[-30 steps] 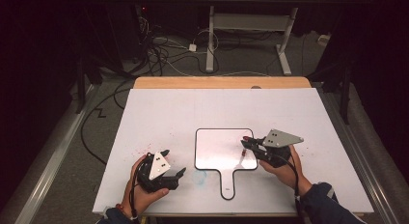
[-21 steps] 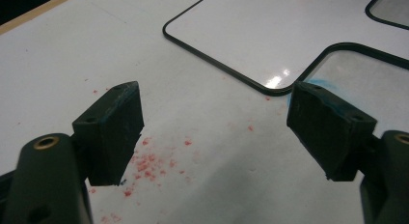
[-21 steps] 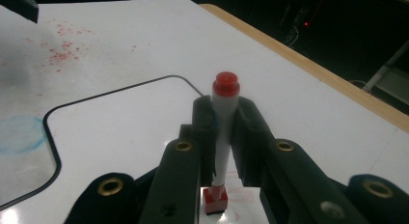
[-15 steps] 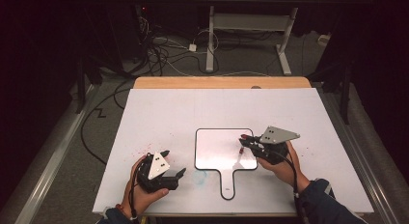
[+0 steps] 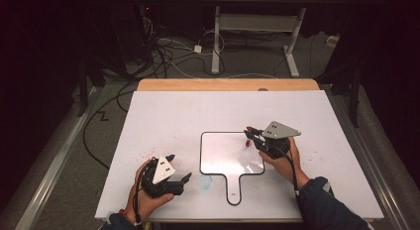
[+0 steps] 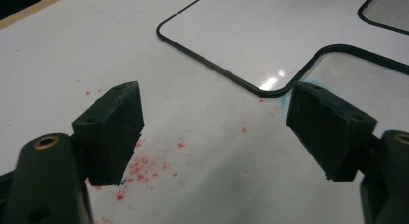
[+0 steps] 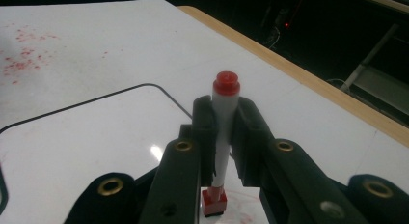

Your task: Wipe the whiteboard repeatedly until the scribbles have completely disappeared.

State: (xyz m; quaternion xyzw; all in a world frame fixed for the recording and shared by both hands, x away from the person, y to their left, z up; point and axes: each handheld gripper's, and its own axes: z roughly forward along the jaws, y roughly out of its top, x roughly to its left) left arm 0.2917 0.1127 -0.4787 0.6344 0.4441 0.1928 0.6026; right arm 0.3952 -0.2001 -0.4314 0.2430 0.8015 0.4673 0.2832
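One red marker (image 7: 224, 132) is clamped between the jaws of the right gripper (image 5: 253, 136), standing upright in the right gripper view with its red end on top and its lower red end down by the board surface. In the high view, the marker is held over the right edge of the small handled whiteboard (image 5: 225, 155), which lies flat near the middle of the white table (image 5: 198, 111). Faint red marks are seen on the board just below the marker in the right gripper view. The left gripper (image 5: 173, 170) is kept apart from the board, at its lower left, with its jaws spread wide and nothing between them. Red specks (image 6: 144, 166) are scattered on the table under those open jaws, and a bluish smear (image 5: 205, 180) is visible beside the board's corner.
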